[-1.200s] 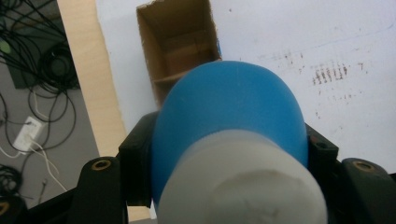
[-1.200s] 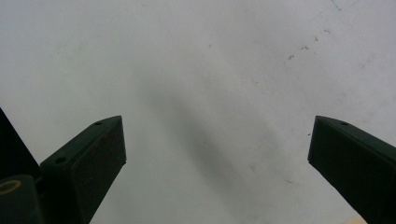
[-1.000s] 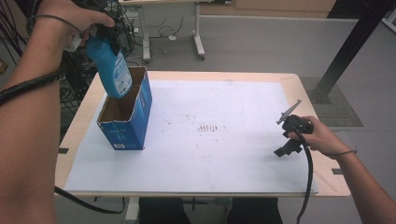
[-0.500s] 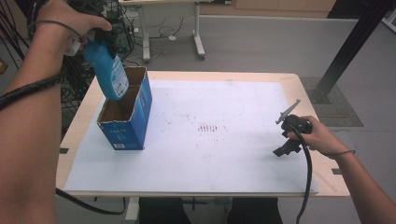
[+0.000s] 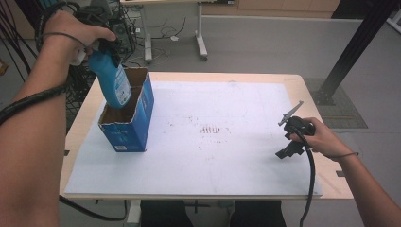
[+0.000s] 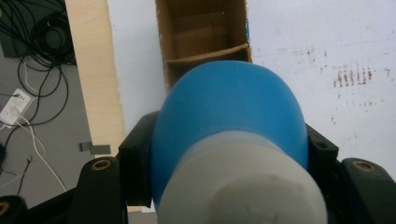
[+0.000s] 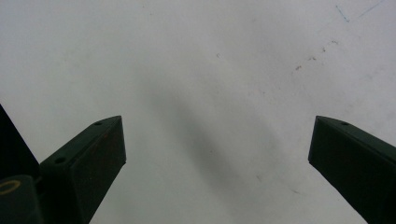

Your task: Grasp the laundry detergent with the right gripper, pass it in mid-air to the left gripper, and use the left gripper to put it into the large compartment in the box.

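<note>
A blue bottle [image 5: 112, 80] with a white cap [image 6: 243, 186] hangs tilted, base down, and my left gripper [image 5: 105, 49] is shut on its upper part. In the left gripper view the black jaws press on both sides of the bottle [image 6: 229, 107]. Its base dips into the open top of a blue cardboard box [image 5: 131, 126] at the table's left; the box's brown inside [image 6: 203, 37] shows a divider. My right gripper [image 5: 289, 137] rests low at the table's right side, and its jaws [image 7: 218, 123] stand wide open over the white sheet with nothing between them.
A white sheet [image 5: 222, 156] with faint marks [image 5: 213, 128] covers most of the wooden table [image 5: 326, 179]. Cables [image 6: 37, 51] lie on the floor beyond the table's left edge. A black post [image 5: 352, 52] and a desk frame [image 5: 201, 38] stand farther off.
My left hand has come down with the blue bottle, so its base now sits lower in the box's mouth. The right hand has stayed where it was.
</note>
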